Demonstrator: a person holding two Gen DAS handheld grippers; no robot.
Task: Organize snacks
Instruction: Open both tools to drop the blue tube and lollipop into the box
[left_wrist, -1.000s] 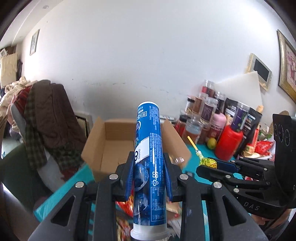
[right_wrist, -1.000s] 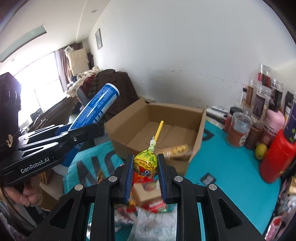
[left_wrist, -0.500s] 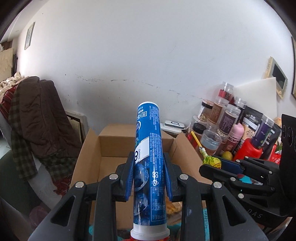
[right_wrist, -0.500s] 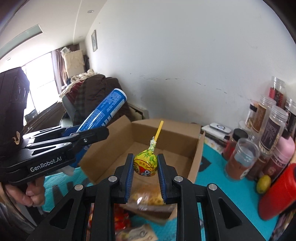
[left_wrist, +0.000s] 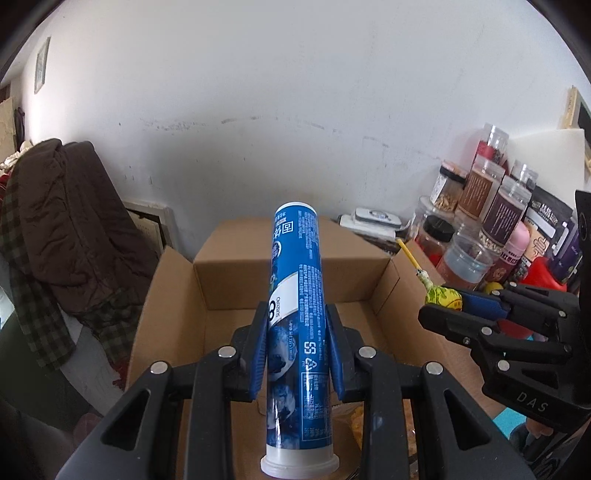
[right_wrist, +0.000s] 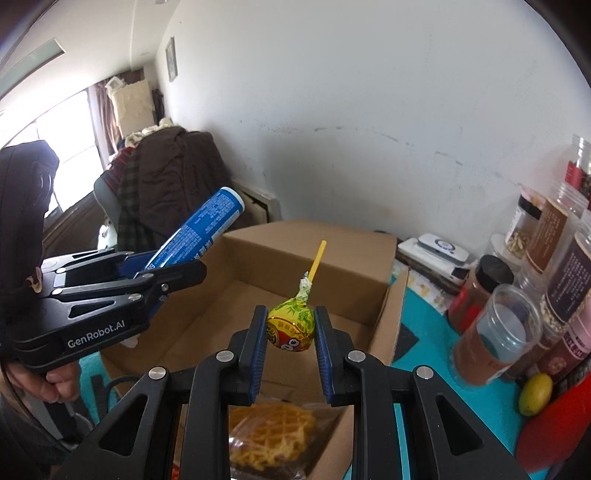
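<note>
My left gripper (left_wrist: 295, 332) is shut on a blue tube (left_wrist: 297, 295) with a white cap, its far end tilted up over the open cardboard box (left_wrist: 177, 295). In the right wrist view that left gripper (right_wrist: 177, 273) and tube (right_wrist: 207, 229) hang over the box's left wall. My right gripper (right_wrist: 290, 330) is shut on a lollipop (right_wrist: 291, 325) in a yellow wrapper, its yellow stick pointing away over the cardboard box (right_wrist: 384, 325). From the left wrist view the right gripper (left_wrist: 447, 306) and lollipop (left_wrist: 441, 295) sit above the box's right flap.
A clear packet of yellow snacks (right_wrist: 273, 432) lies at the box's near edge. Jars and bottles (right_wrist: 535, 288) crowd the teal table (right_wrist: 424, 328) at right, with a red bottle (right_wrist: 554, 424) and a lemon (right_wrist: 535, 393). A brown coat (left_wrist: 66, 229) hangs at left.
Both grippers have travelled forward toward the box, each keeping its item. The box has grown larger and now lies under both; the loose snack pile has dropped out of view.
</note>
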